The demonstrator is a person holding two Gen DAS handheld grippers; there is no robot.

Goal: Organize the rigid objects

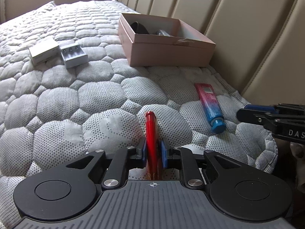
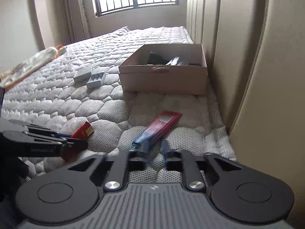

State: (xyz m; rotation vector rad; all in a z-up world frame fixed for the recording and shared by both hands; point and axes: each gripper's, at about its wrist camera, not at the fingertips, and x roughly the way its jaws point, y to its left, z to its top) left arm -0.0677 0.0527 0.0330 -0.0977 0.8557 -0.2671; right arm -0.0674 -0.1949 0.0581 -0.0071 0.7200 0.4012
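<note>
My left gripper (image 1: 154, 153) is shut on a thin red box (image 1: 151, 143), held on edge just above the quilted mattress; it also shows in the right wrist view (image 2: 82, 131). A red-to-blue tube (image 1: 209, 105) lies on the mattress to its right. My right gripper (image 2: 154, 152) is open and empty, its fingers just short of the tube's blue cap (image 2: 141, 145). An open pink cardboard box (image 1: 164, 45) stands further back against the headboard, with dark items inside.
A small white box (image 1: 43, 51) and a grey battery charger (image 1: 73, 56) lie on the mattress at the far left. The padded beige headboard (image 1: 247, 28) runs along the right. The mattress edge (image 1: 270, 152) is close on the right.
</note>
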